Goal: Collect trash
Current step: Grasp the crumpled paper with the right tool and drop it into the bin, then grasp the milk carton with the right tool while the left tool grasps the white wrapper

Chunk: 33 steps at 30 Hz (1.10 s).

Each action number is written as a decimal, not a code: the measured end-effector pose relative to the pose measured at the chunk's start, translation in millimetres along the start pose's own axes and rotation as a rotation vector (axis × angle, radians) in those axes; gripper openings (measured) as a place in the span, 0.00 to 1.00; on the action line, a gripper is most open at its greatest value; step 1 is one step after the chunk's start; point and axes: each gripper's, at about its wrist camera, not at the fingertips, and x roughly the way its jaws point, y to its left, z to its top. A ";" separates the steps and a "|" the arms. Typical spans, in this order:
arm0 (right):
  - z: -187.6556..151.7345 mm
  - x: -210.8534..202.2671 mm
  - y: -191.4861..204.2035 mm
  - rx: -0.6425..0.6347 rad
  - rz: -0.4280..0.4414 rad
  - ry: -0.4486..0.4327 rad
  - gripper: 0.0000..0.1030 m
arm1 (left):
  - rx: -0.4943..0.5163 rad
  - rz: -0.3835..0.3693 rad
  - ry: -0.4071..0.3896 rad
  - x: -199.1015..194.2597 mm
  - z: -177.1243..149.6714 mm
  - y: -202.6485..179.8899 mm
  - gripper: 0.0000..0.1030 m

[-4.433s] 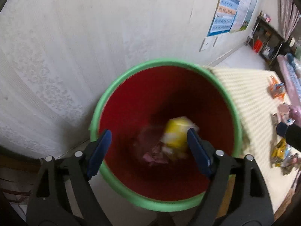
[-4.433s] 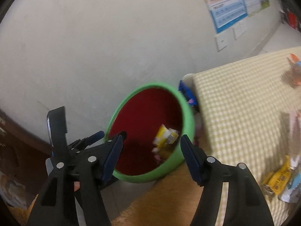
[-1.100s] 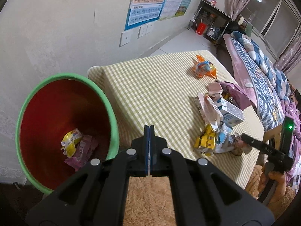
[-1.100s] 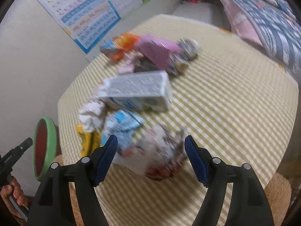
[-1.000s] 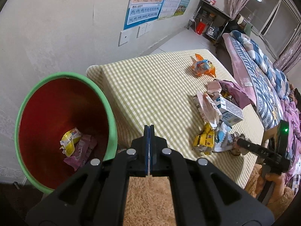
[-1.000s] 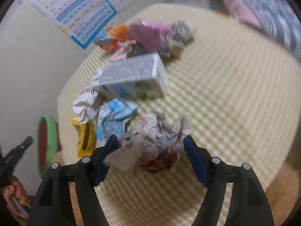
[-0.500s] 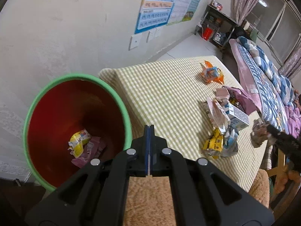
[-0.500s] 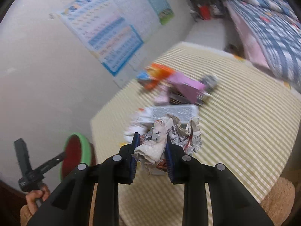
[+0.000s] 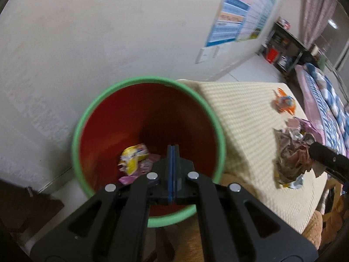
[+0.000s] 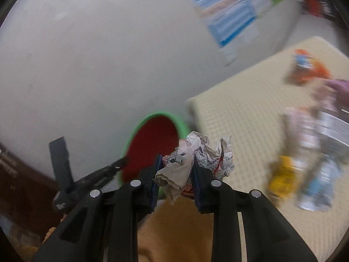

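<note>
My right gripper (image 10: 176,166) is shut on a crumpled ball of printed paper (image 10: 201,154), held in the air over the table's near corner, right of the bin. The same paper ball (image 9: 291,156) shows at the right of the left wrist view. The bin (image 9: 91,118) has a green rim and a red inside, with a yellow wrapper (image 9: 132,158) and a pink wrapper (image 9: 146,166) at its bottom. My left gripper (image 9: 172,152) is shut and empty, hanging over the bin's mouth. In the right wrist view the bin (image 10: 139,128) lies left of the paper.
The table with a yellow checked cloth (image 9: 244,118) stands right of the bin. On it lie an orange wrapper (image 9: 284,103), a yellow packet (image 10: 281,175), a white carton (image 10: 333,131) and other blurred scraps. A white wall with a poster (image 9: 238,17) is behind.
My right gripper closed on the paper ball, lifted it off the table and carried it toward the bin. My left gripper, still shut, swung over the bin's mouth.
</note>
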 end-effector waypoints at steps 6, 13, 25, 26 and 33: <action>15.9 54.4 42.6 -0.024 0.147 0.078 0.25 | -0.064 0.056 -0.022 -6.2 -0.5 32.4 0.00; 25.1 79.1 47.4 0.036 0.206 0.092 0.49 | -0.119 0.105 -0.048 -12.7 -2.4 47.3 0.04; 15.9 -47.5 -73.8 -0.125 -0.385 -0.072 0.51 | 0.037 -0.009 -0.011 3.9 -5.6 -27.9 0.17; 20.2 -53.3 -87.7 -0.162 -0.465 -0.037 0.52 | 0.051 -0.022 -0.004 5.9 -5.3 -35.5 0.17; 31.0 -32.9 -148.3 -0.350 -0.622 0.289 0.57 | 0.174 -0.089 0.038 10.2 -17.3 -89.8 0.26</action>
